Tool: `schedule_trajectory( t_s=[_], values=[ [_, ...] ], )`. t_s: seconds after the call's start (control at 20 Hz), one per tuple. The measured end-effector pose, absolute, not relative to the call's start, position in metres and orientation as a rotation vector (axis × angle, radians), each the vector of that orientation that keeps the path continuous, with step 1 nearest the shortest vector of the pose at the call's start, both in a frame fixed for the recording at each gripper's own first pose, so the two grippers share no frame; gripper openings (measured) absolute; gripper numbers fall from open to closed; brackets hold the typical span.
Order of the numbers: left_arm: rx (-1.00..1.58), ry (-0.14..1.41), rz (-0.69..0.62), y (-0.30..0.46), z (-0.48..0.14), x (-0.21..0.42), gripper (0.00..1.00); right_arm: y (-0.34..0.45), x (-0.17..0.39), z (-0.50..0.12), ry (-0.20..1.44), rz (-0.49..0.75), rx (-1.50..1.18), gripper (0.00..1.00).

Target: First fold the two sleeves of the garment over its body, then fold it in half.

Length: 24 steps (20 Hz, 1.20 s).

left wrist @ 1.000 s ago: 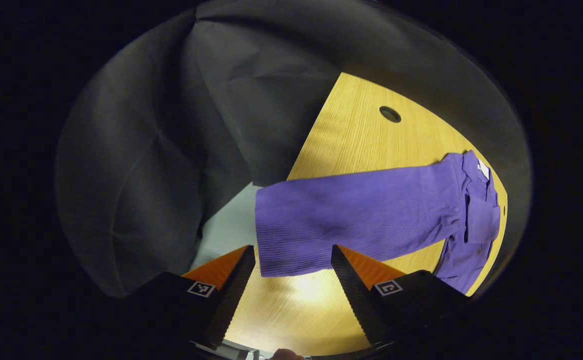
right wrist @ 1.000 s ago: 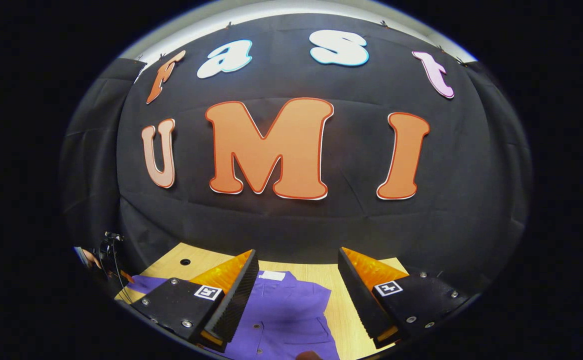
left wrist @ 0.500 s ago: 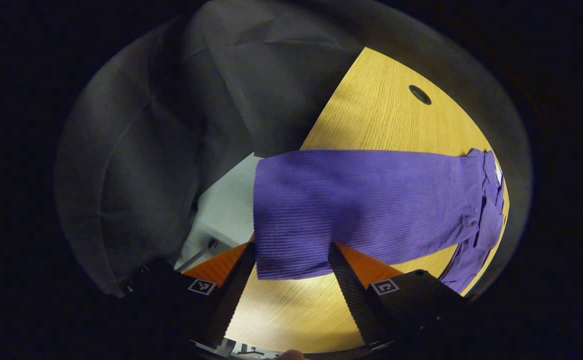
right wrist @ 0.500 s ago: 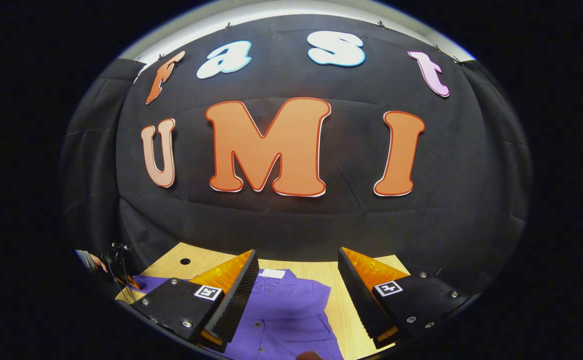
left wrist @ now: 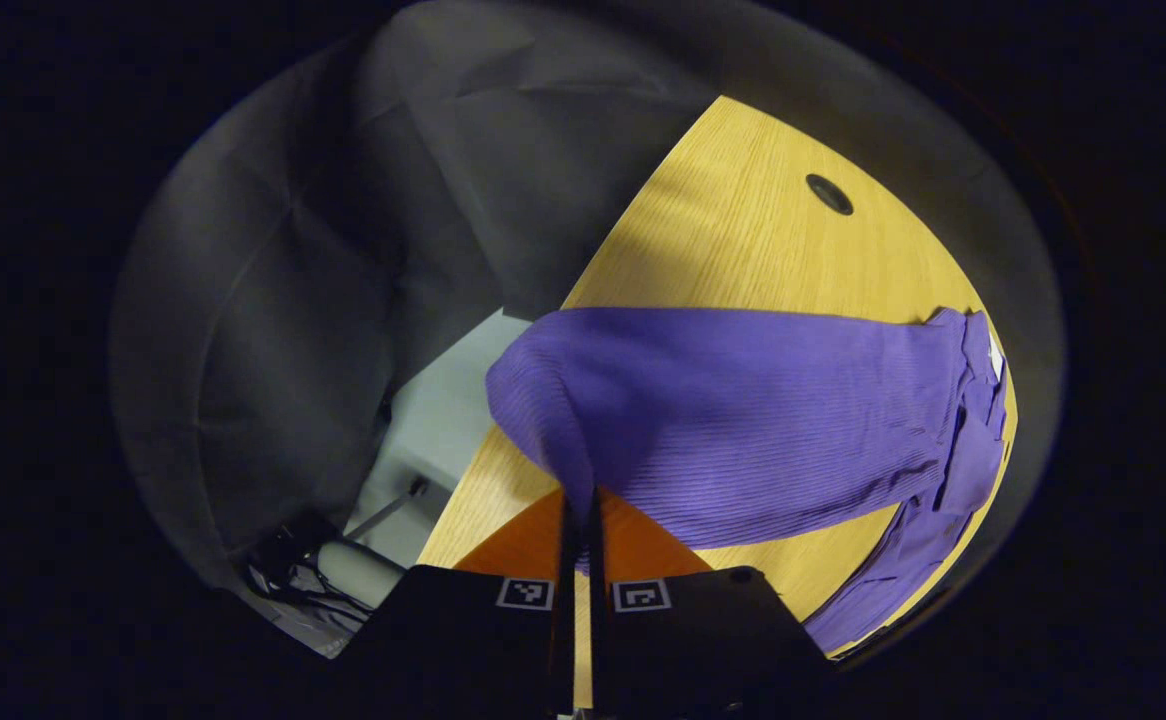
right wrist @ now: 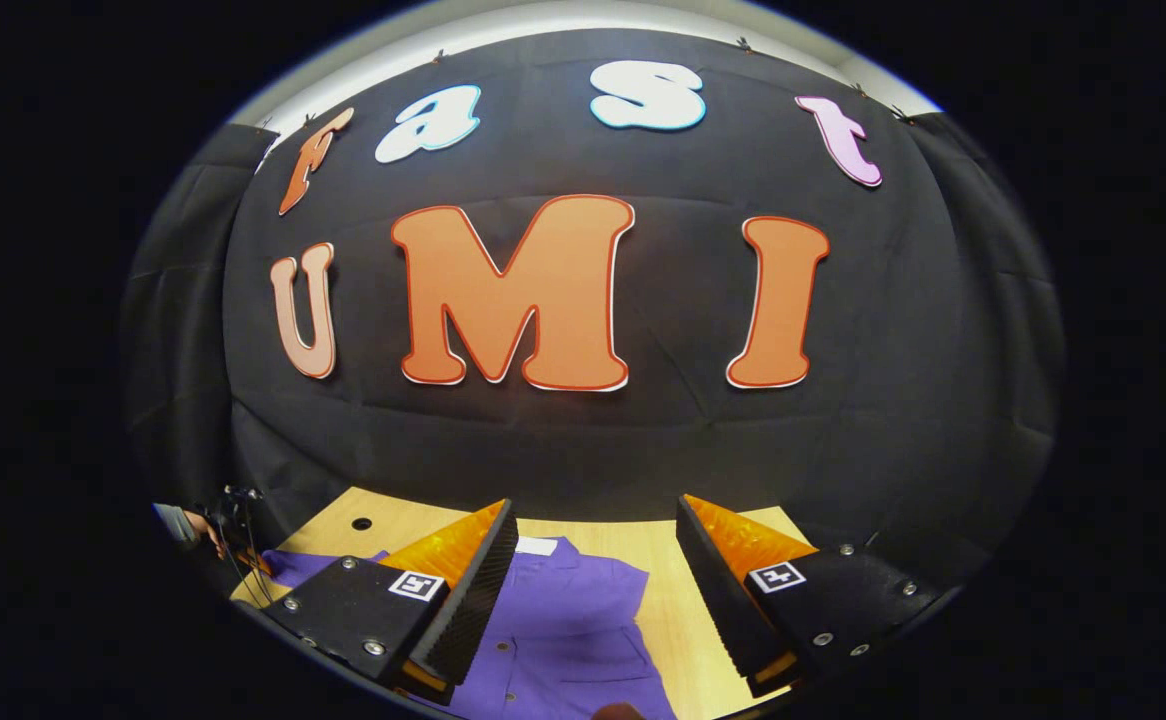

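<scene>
Now that my fingers have come together: the grip is made.
Left hand-held gripper (left wrist: 579, 520): closed on the sleeve (left wrist: 733, 410) cuff, which was loose between open fingers a moment ago.
Right hand-held gripper (right wrist: 593, 580): wide open, holding nothing, above the garment (right wrist: 573, 630).
Garment: spread on the worktop (left wrist: 733, 250), sleeve reaching its left edge.
Meaning: I judge the first sleeve fold can begin.
</scene>
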<state>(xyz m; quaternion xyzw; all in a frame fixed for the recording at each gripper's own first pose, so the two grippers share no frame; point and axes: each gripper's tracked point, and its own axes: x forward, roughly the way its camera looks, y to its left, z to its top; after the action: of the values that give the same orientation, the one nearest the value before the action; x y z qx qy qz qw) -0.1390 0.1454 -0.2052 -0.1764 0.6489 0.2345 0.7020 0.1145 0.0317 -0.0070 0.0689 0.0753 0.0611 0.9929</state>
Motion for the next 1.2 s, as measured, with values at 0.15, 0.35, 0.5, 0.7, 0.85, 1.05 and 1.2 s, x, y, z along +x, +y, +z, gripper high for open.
schedule_trajectory(
  t_s=[0.15,0.35,0.5,0.7,0.85,1.05,1.2],
  values=[
    [-0.324,1.388,0.461,0.127,-0.179,-0.117,0.07,0.018,0.113,-0.009,0.150,0.112,0.146,0.95],
    [-0.238,1.337,0.384,0.087,-0.147,-0.081,0.07,0.004,0.111,-0.012,0.148,0.115,0.174,0.95],
    [-0.191,1.307,0.314,0.047,-0.126,-0.059,0.07,-0.008,0.109,-0.013,0.143,0.115,0.170,0.95],
    [-0.127,1.269,0.199,-0.010,-0.103,-0.029,0.07,-0.012,0.108,-0.015,0.142,0.145,0.191,0.95],
    [-0.087,1.261,0.126,-0.049,-0.090,-0.012,0.07,-0.022,0.106,-0.015,0.133,0.148,0.195,0.94],
    [-0.016,1.245,-0.003,-0.125,-0.081,0.019,0.07,-0.033,0.105,-0.020,0.133,0.150,0.196,0.95],
    [0.059,1.220,-0.104,-0.182,-0.079,0.045,0.07,-0.045,0.105,-0.024,0.134,0.148,0.208,0.95]
  ],
)
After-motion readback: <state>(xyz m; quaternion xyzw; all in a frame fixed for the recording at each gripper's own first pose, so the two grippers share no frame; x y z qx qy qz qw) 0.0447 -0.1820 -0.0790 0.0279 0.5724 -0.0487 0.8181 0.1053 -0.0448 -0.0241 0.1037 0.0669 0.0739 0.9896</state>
